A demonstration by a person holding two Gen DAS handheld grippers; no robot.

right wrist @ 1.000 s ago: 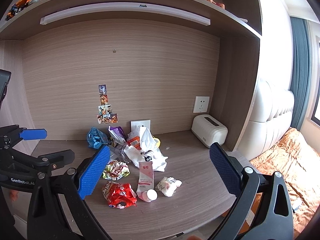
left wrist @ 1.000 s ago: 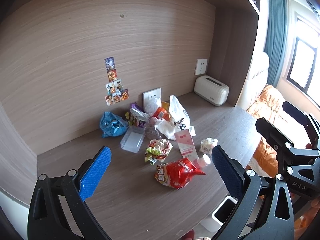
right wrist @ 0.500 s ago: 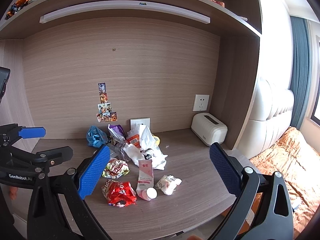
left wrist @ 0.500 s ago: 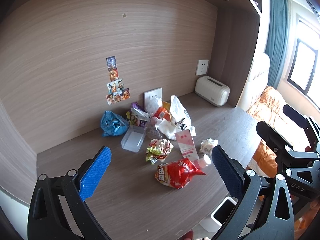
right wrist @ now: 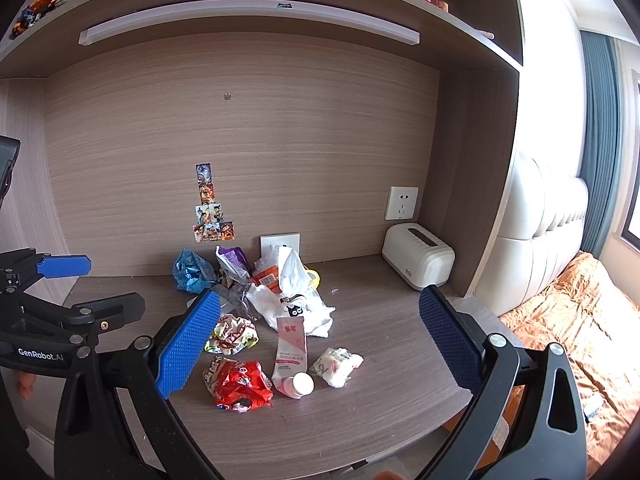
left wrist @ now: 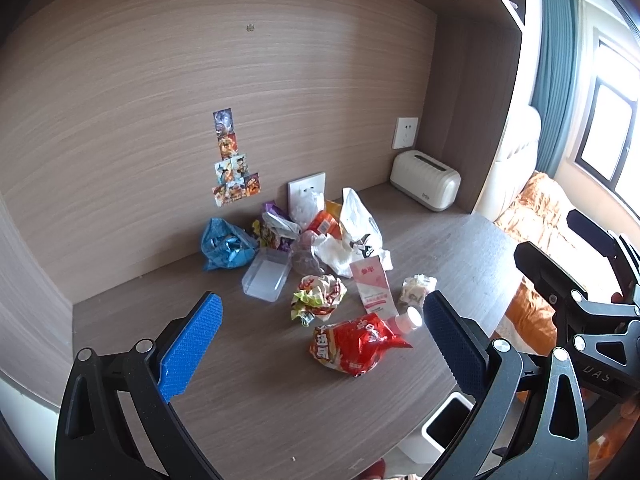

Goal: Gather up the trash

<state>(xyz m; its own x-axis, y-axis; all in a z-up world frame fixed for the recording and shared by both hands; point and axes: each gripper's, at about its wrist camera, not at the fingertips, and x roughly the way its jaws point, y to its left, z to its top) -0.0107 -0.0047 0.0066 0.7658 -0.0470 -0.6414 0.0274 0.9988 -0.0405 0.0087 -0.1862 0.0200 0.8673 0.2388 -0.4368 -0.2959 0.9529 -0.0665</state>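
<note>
While both grippers' fingers (left wrist: 192, 344) (right wrist: 188, 344) gape empty, crumpled trash (left wrist: 320, 264) lies heaped on the desk (left wrist: 260, 400).

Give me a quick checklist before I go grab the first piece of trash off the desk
1. Left gripper open and holding nothing: ok.
2. Right gripper open and holding nothing: ok.
3. Red snack bag nearest the desk's front edge, nothing lying on top of it: ok.
4. Pink pouch touching the red bag, so it may shift: not ok.
5. White bin below the desk edge, opening uncovered: ok.
6. Bin has room left: cannot tell.
</note>
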